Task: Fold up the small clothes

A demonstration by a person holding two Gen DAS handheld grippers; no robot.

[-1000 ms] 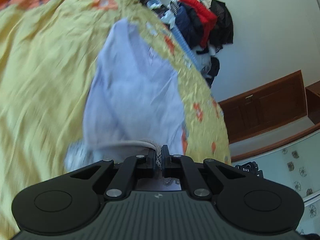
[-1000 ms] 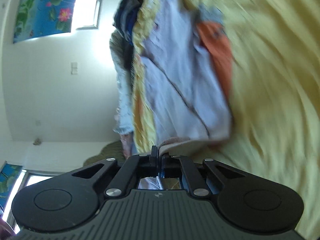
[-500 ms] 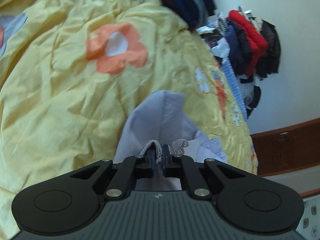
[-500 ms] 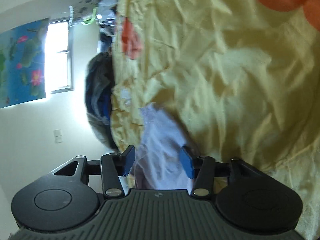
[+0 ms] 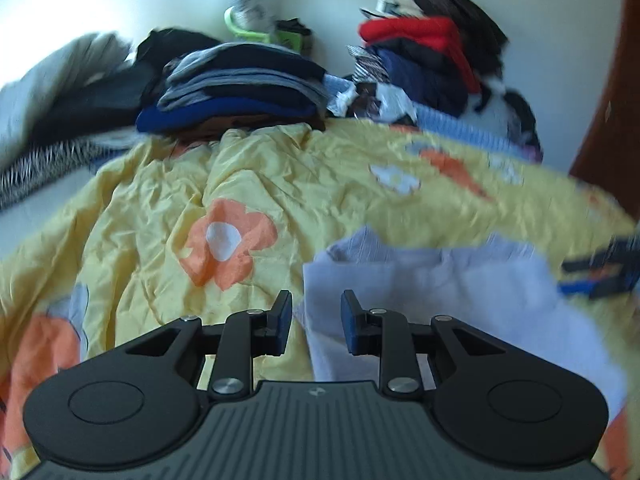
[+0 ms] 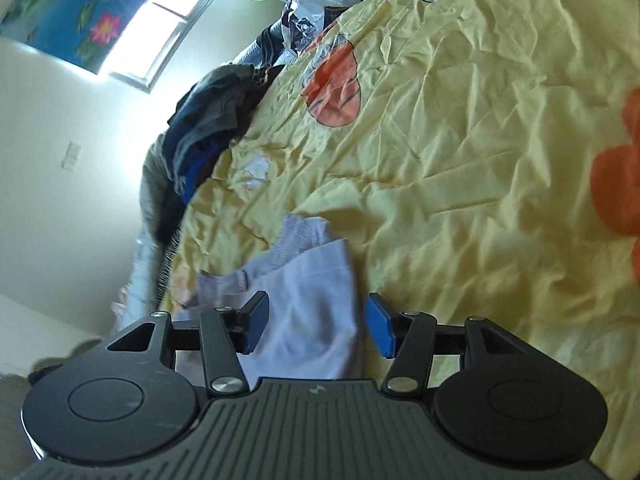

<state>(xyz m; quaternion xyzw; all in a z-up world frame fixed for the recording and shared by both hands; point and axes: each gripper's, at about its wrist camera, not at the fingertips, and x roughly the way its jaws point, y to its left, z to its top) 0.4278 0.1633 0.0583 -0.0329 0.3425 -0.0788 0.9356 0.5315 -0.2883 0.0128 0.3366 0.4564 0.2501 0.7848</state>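
Lilac ribbed garment (image 5: 460,292) on crinkled quilt (image 5: 168,200)

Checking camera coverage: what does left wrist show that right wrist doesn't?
Only the left wrist view shows the red garment on the pile by the wall, the brown door and the open left gripper.

Only the right wrist view shows the blue floral curtain, the wall switch and the open right gripper.

Both show the lavender garment lying on the yellow floral bedspread, released.
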